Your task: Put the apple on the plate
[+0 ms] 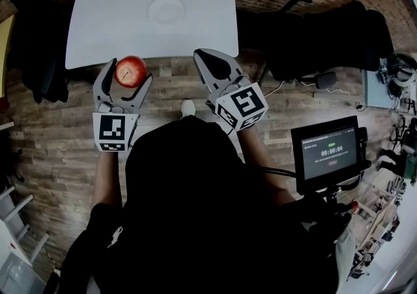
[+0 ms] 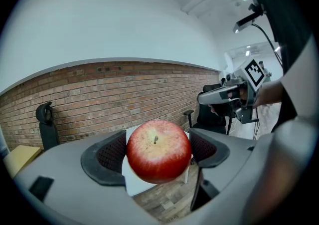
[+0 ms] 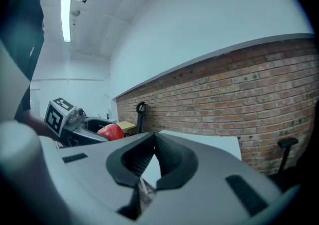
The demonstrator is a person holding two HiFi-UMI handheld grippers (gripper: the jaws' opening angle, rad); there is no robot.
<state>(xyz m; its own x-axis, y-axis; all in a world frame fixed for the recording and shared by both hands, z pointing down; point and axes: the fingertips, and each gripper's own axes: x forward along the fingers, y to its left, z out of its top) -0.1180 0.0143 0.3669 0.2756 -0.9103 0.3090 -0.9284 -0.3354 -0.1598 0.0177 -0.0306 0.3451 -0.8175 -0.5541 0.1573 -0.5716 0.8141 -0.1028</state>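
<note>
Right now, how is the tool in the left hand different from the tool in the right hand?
The left tool grips the red apple; the right tool holds nothing. The left tool's jaws stand apart round the fruit; the right tool's jaws meet at their tips. The left tool points nearly straight at the white table; the right tool slants leftward. Both are grey and the same shape.

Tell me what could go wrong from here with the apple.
1. The round apple is held only at its sides in the jaws of the left gripper, apparently short of the table and above the wooden floor; a slip would drop it there.
2. The plate looks shallow and sits well back on the table; released carelessly, the apple may roll off.
</note>
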